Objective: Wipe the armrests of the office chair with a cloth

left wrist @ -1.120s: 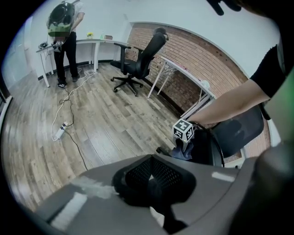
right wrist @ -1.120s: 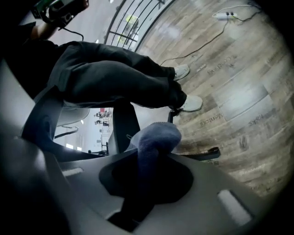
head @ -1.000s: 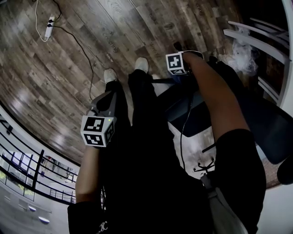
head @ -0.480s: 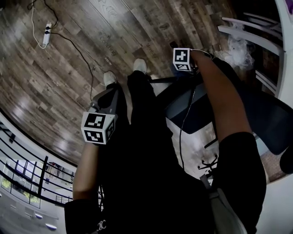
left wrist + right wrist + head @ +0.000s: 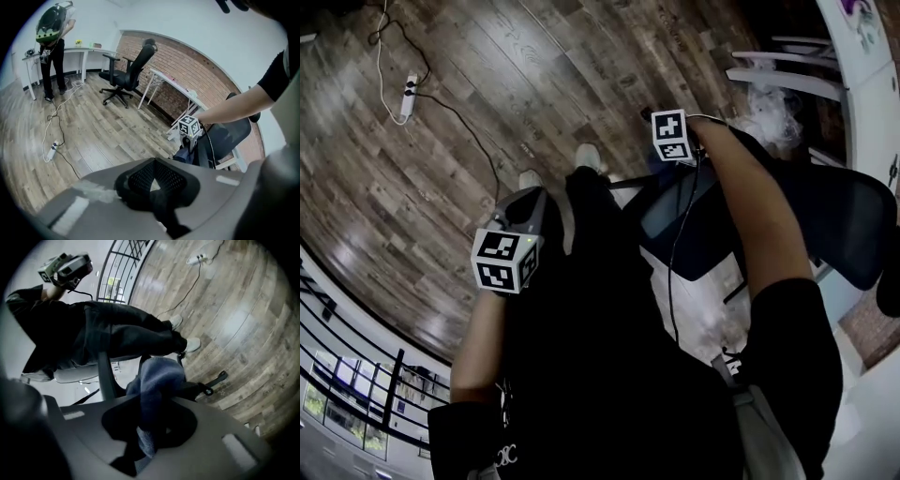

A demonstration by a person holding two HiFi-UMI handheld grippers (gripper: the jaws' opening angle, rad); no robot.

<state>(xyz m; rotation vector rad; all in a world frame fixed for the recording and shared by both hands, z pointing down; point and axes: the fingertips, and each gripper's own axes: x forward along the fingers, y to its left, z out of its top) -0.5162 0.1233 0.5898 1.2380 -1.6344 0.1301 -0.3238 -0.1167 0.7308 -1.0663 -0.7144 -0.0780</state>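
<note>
My right gripper (image 5: 149, 425) is shut on a blue cloth (image 5: 156, 378) that bunches out ahead of the jaws and rests on the dark armrest (image 5: 197, 391) of the office chair. In the head view that gripper (image 5: 664, 157) sits under its marker cube, at the front edge of the chair's seat (image 5: 689, 230), with the backrest (image 5: 844, 225) to the right. The left gripper view shows the cloth (image 5: 186, 153) hanging below the cube. My left gripper (image 5: 530, 199) hangs by the person's left leg, away from the chair, its jaws (image 5: 157, 185) shut with nothing in them.
A power strip (image 5: 408, 97) with its cable lies on the wooden floor far left. A white desk frame (image 5: 778, 80) stands behind the chair. A second office chair (image 5: 126, 75), a white desk (image 5: 178, 86) and a standing person (image 5: 51, 56) are across the room.
The right gripper with the cloth has shifted a little forward along the armrest, and the head camera has tilted. The left gripper has stayed by the leg.
</note>
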